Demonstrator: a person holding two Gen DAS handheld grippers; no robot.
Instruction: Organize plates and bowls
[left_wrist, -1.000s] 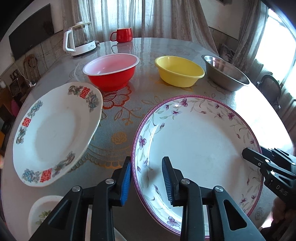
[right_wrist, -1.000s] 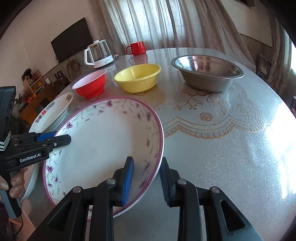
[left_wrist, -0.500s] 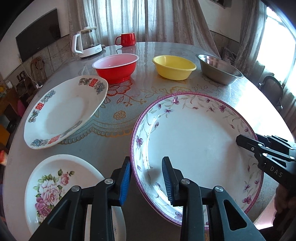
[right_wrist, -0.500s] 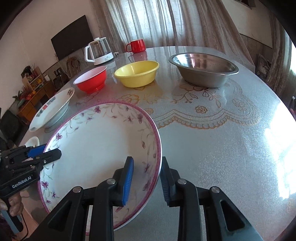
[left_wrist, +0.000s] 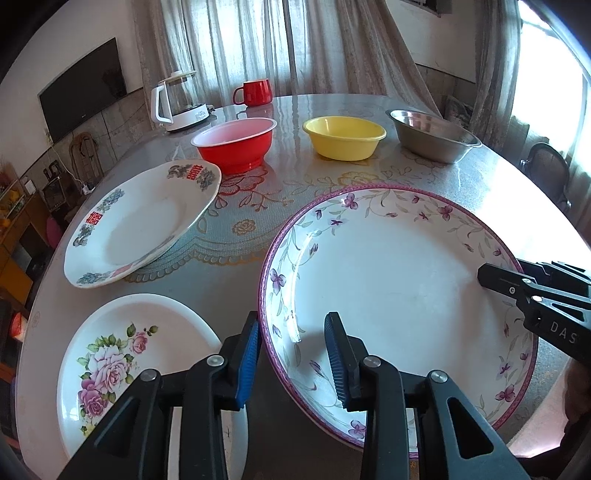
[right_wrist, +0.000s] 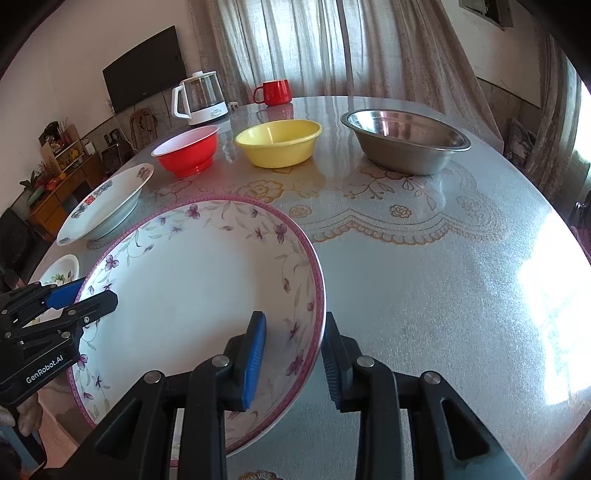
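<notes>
**Evidently mid-carry: the big plate is held from both sides**

Plainly, the purple-flowered plate (left_wrist: 399, 273) is the thing in hand. It sits tilted over the near edge of the table (right_wrist: 424, 266), its rim caught on two sides. The left gripper (left_wrist: 291, 354) straddles the near-left rim, one pad outside and one inside the well, jaws narrow and closed on the plate. The right gripper (right_wrist: 291, 354) pinches the opposite rim the same way.

Just left of it lies the rose plate (left_wrist: 122, 354), and beyond that the plate with red characters (left_wrist: 144, 221), tilted as if resting on something. Along the far side stand the red bowl (left_wrist: 234, 144), yellow bowl (left_wrist: 343, 136) and steel bowl (left_wrist: 432, 134).

Judging by this, the step is moving the big plate toward a stack. Next calls for keeping both grips level and lowering it squarely onto its resting place.
</notes>
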